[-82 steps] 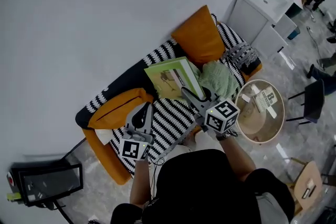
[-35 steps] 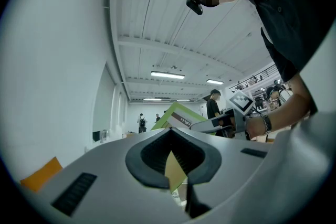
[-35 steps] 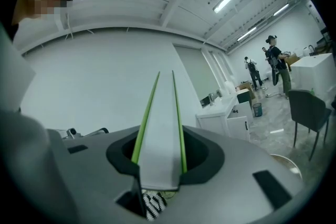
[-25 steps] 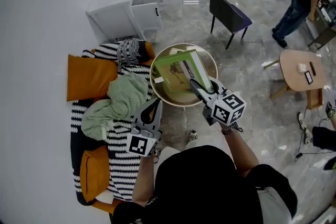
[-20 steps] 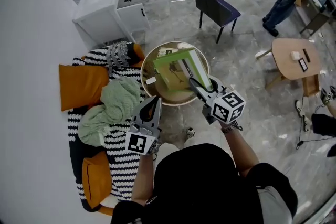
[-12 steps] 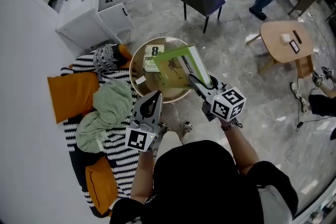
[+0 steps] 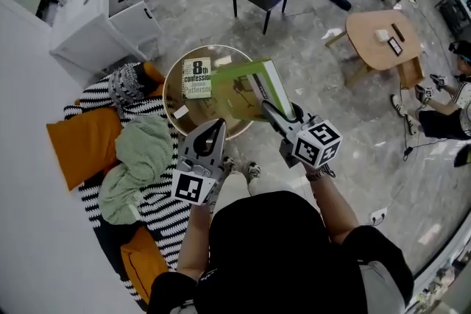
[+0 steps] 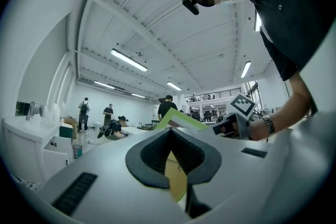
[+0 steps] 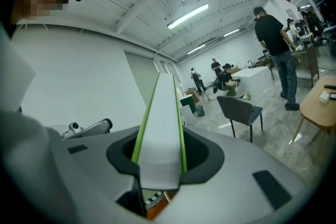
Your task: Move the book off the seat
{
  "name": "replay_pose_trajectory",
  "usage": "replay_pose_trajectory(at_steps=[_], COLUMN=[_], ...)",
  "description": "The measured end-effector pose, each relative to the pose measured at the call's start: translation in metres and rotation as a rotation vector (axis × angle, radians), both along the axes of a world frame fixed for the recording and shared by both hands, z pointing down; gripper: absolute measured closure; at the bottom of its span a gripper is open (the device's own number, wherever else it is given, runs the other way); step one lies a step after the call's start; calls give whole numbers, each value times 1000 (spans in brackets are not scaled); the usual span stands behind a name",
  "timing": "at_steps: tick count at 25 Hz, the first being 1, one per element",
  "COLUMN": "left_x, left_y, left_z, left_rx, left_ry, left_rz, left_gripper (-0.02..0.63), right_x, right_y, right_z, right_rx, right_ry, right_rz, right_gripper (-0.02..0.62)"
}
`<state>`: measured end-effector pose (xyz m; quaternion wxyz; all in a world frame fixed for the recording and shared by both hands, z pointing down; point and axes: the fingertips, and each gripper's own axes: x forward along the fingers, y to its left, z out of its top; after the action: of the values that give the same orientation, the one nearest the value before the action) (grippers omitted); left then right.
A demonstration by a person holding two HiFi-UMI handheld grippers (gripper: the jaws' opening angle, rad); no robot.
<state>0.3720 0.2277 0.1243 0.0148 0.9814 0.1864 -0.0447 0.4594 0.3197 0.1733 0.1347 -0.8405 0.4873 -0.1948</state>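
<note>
1. The book [image 7: 246, 88] is off the seat: a few seconds ago it lay on the striped sofa [image 7: 156, 204] beside the green cloth [image 7: 136, 158], and now it is in the air, well clear of both
2. My right claw [image 7: 271, 111] pinches it by its near edge, one jaw pressed on each cover, with the white page block running straight out ahead of me; that grip has not changed in the last second
3. I have swung away from the sofa, so the book now hangs tilted above the round table [image 7: 171, 95], over its right side, next to another book [image 7: 196, 77] that lies flat on the tabletop
4. My left claw [image 7: 215, 130] has its tips drawn together on nothing and hovers by the table's near rim, close to the held book's lower corner
5. I judge the main part done; what is left is to lower the book onto the bare part of the table and let go, and space there looks tight
</note>
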Motion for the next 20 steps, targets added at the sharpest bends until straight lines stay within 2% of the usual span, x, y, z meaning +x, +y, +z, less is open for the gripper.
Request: replay_pose_trajectory(at_steps=[8,11,20], left_x=[9,12,34], left_y=[-55,-75,-97], left_z=[30,44,89], left_rx=[-49,-80,-113], left_ry=[-52,-94,-159], left_rz=[25,15,44], left_gripper=[597,597,597], right_x=[3,2,12], right_y=[-45,-61,-79], right_z=[28,41,95], right_rx=[-61,-86,-130], right_ry=[-43,-66,-150], right_rz=[46,51,93], right_gripper=[446,446,446])
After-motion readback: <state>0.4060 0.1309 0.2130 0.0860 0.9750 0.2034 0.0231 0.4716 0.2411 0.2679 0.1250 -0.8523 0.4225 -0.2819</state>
